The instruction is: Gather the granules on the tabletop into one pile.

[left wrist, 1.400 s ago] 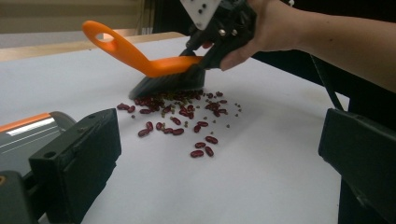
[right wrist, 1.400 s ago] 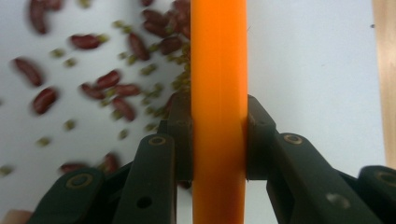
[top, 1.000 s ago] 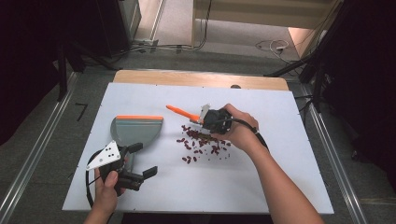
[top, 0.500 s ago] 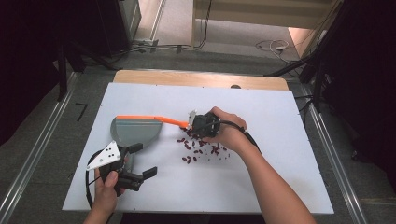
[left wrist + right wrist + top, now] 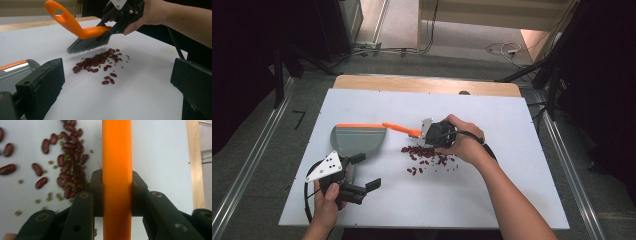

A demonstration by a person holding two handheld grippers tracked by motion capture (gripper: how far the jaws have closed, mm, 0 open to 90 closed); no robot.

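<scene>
An orange-handled hand brush [image 5: 399, 128] is clamped in my right gripper [image 5: 435, 134], whose jaws are shut on its handle [image 5: 117, 157]. Its dark bristles [image 5: 85, 45] hover at the far edge of a scatter of red beans and small green beans [image 5: 429, 157], which lie on the white table. A grey dustpan [image 5: 357, 140] with an orange lip lies to the left of the beans. Beside the dustpan, my left gripper [image 5: 366, 171] stands open, and only bare table shows between its jaws [image 5: 117, 82]. The dustpan [image 5: 15, 72] sits just outside its left jaw.
The white table top [image 5: 512, 200] has a wooden strip [image 5: 427, 85] along its far edge. Metal rails run down both sides of the table. Cables lie on the floor beyond it. The person's right forearm [image 5: 507, 200] crosses the near right part.
The right gripper and the brush have shifted a little to the left, toward the dustpan. The left gripper has stayed where it was.
</scene>
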